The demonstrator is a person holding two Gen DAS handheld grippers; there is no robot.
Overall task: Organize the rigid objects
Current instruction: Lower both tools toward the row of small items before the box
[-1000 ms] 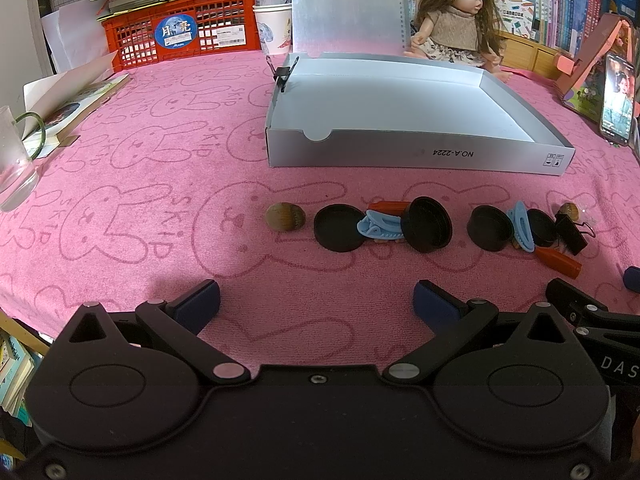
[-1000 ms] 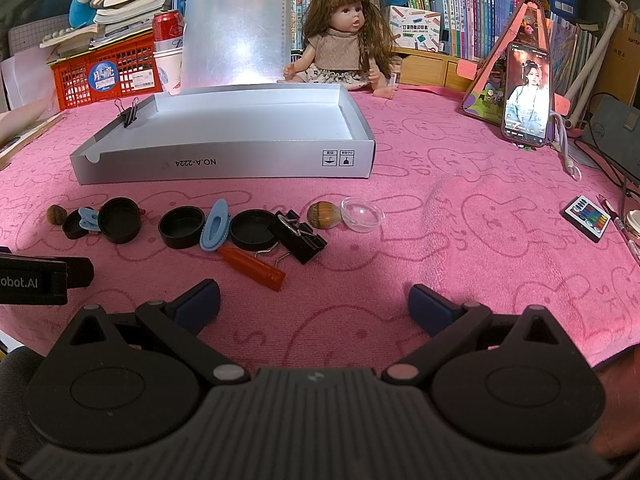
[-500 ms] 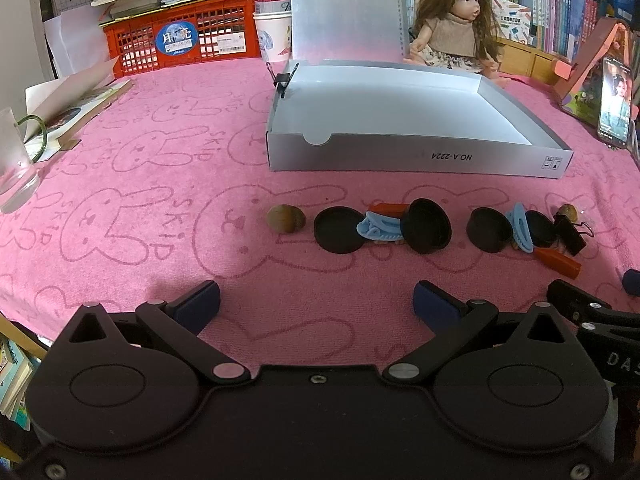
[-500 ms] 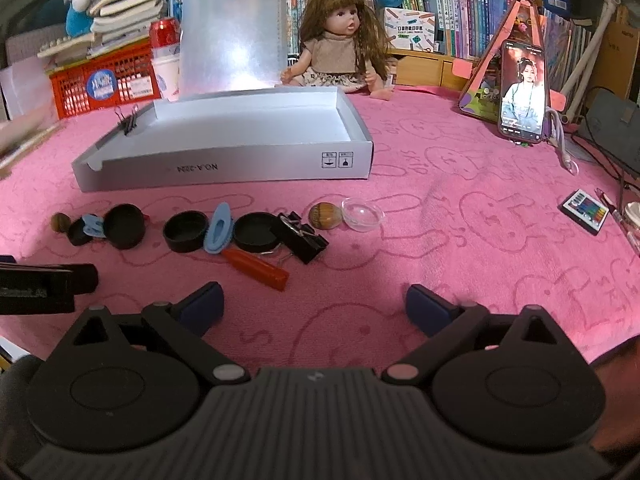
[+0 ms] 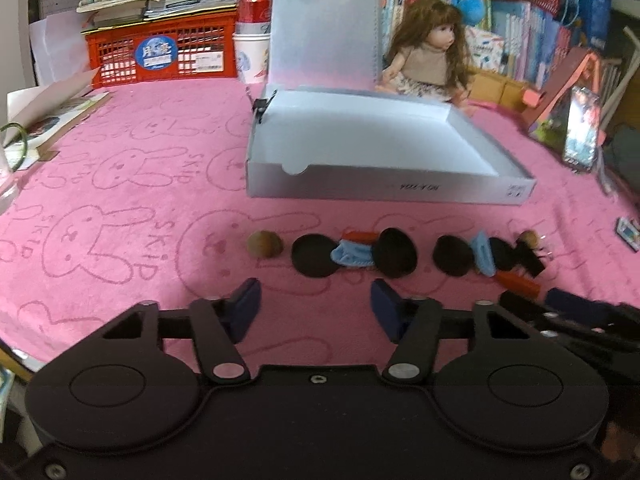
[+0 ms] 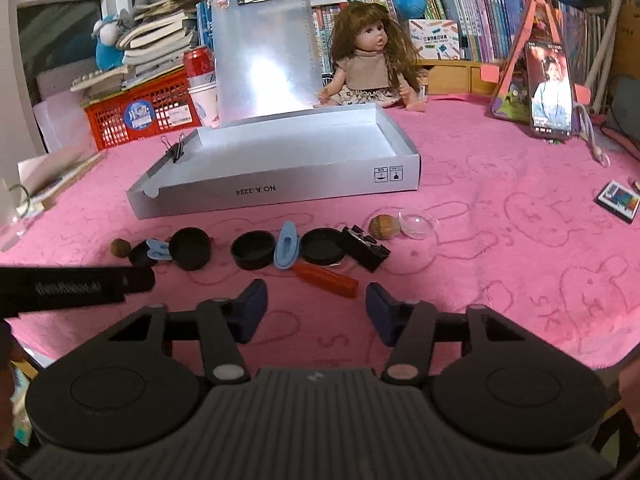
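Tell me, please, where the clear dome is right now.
In the right wrist view, the clear dome lies at the row's right end, right beside the brown nut.

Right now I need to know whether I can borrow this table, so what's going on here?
A person holds two hand-held grippers over a pink cloth, sorting small items. Both the left hand-held gripper and the right hand-held gripper are open and hold nothing. A row of black lids, blue clips, nuts, an orange stick and a binder clip lies on the cloth before an open grey box. No items show inside the box.
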